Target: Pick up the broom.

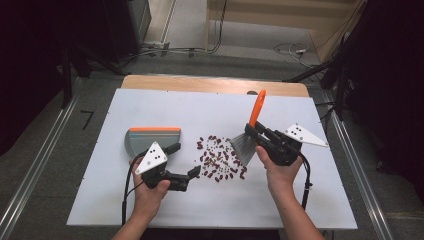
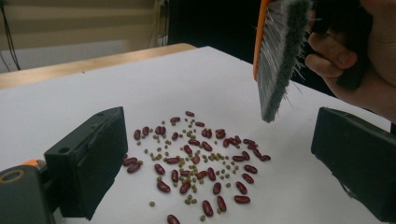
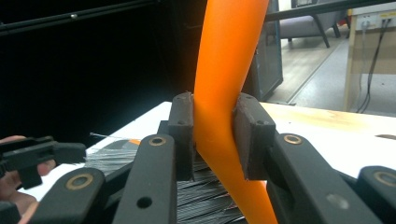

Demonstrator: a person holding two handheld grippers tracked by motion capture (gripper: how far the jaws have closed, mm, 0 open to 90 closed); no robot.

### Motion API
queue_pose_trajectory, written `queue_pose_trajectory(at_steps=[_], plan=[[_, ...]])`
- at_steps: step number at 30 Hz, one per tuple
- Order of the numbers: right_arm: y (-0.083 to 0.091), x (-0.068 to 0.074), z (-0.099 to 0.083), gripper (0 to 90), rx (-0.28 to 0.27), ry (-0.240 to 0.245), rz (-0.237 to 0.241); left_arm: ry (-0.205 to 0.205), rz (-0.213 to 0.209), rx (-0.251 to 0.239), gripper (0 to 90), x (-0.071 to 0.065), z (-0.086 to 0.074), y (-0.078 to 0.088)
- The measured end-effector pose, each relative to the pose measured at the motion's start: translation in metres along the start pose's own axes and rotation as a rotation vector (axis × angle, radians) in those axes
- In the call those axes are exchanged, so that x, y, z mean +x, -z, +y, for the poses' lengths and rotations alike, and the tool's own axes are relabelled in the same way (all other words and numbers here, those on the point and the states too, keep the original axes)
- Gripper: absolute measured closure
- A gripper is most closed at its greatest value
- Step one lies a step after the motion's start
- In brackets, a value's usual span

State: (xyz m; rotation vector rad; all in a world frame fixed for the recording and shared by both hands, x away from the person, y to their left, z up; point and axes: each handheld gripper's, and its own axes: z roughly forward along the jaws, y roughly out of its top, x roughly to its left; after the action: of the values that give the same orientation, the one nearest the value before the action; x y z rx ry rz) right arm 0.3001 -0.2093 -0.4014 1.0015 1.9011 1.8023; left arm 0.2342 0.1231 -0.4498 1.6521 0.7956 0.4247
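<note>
A loose pile of red beans (image 1: 217, 157) mixed with small green ones (image 2: 196, 158) lies mid-board. My right gripper (image 1: 256, 131) is shut on the orange handle (image 3: 219, 116) of a brush (image 1: 243, 144). Its grey bristles (image 2: 280, 60) hang tilted just above the board at the pile's right edge. My left gripper (image 1: 183, 160) is open with nothing between its jaws, held low at the pile's left side and pointing at the beans (image 2: 224, 140). A grey dustpan (image 1: 150, 137) with an orange strip lies flat on the board behind the left hand.
The white board (image 1: 150, 105) rests on a wooden table (image 1: 200, 84) whose far edge shows behind it. Metal rails (image 1: 40, 160) run along the floor on both sides. Cables (image 1: 290, 49) and dark equipment stand beyond the table.
</note>
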Motion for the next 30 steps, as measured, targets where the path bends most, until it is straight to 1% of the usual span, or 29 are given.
queue_pose_trajectory(at_steps=[1, 2, 5, 6, 7, 8, 11, 12, 15, 16, 19, 22, 23, 24, 26, 27, 28, 29, 30], plan=[[-0.001, 0.003, 0.000, 69.2, -0.003, 0.001, 0.006, 0.006, 0.005, 0.010, 5.3, -0.002, 0.000, -0.002], [-0.001, 0.003, 0.000, 69.2, -0.003, 0.001, 0.006, 0.013, 0.010, 0.021, 5.3, -0.003, 0.001, -0.004], [-0.005, 0.012, 0.000, 69.2, -0.002, 0.012, 0.016, 0.028, -0.004, 0.025, 6.5, -0.007, 0.001, -0.007], [-0.008, 0.018, 0.000, 69.2, 0.001, 0.017, 0.029, 0.029, -0.009, 0.027, 7.4, -0.008, 0.001, -0.008], [-0.008, 0.018, 0.000, 69.2, 0.001, 0.017, 0.029, 0.030, -0.015, 0.026, 7.4, -0.010, 0.002, -0.009], [-0.010, 0.024, -0.001, 69.2, 0.003, 0.027, 0.032, 0.031, -0.019, 0.024, 8.5, -0.011, 0.002, -0.009], [-0.012, 0.029, -0.003, 69.2, 0.008, 0.030, 0.040, 0.037, -0.029, 0.023, 10.8, -0.016, 0.004, -0.011], [-0.014, 0.034, -0.004, 69.2, 0.010, 0.034, 0.048, 0.042, -0.033, 0.024, 13.7, -0.018, 0.004, -0.012], [-0.016, 0.039, -0.004, 69.2, 0.008, 0.040, 0.055, 0.050, -0.030, 0.036, 16.0, -0.024, 0.004, -0.017], [-0.017, 0.042, -0.005, 69.2, 0.011, 0.035, 0.060, 0.050, -0.031, 0.040, 16.8, -0.026, 0.004, -0.019], [-0.020, 0.053, -0.007, 69.2, 0.011, 0.046, 0.073, 0.051, -0.037, 0.046, 19.2, -0.032, 0.004, -0.023], [-0.023, 0.061, -0.009, 69.2, 0.015, 0.053, 0.084, 0.052, -0.039, 0.050, 21.0, -0.035, 0.004, -0.024], [-0.023, 0.061, -0.009, 69.2, 0.015, 0.053, 0.084, 0.057, -0.041, 0.048, 21.0, -0.035, 0.003, -0.025], [-0.025, 0.065, -0.010, 69.2, 0.016, 0.057, 0.089, 0.064, -0.045, 0.049, 22.7, -0.036, 0.003, -0.026], [-0.026, 0.069, -0.011, 69.2, 0.021, 0.056, 0.099, 0.065, -0.046, 0.056, 25.3, -0.037, 0.003, -0.027], [-0.027, 0.071, -0.012, 69.2, 0.022, 0.057, 0.105, 0.062, -0.044, 0.060, 27.6, -0.038, 0.003, -0.028], [-0.027, 0.071, -0.012, 69.2, 0.022, 0.057, 0.105, 0.062, -0.044, 0.060, 27.6, -0.039, 0.002, -0.029], [-0.029, 0.074, -0.013, 69.2, 0.028, 0.053, 0.116, 0.060, -0.043, 0.064, 33.5, -0.040, 0.001, -0.030], [-0.030, 0.076, -0.014, 69.2, 0.028, 0.053, 0.117, 0.061, -0.041, 0.067, 35.6, -0.040, 0.000, -0.031]])
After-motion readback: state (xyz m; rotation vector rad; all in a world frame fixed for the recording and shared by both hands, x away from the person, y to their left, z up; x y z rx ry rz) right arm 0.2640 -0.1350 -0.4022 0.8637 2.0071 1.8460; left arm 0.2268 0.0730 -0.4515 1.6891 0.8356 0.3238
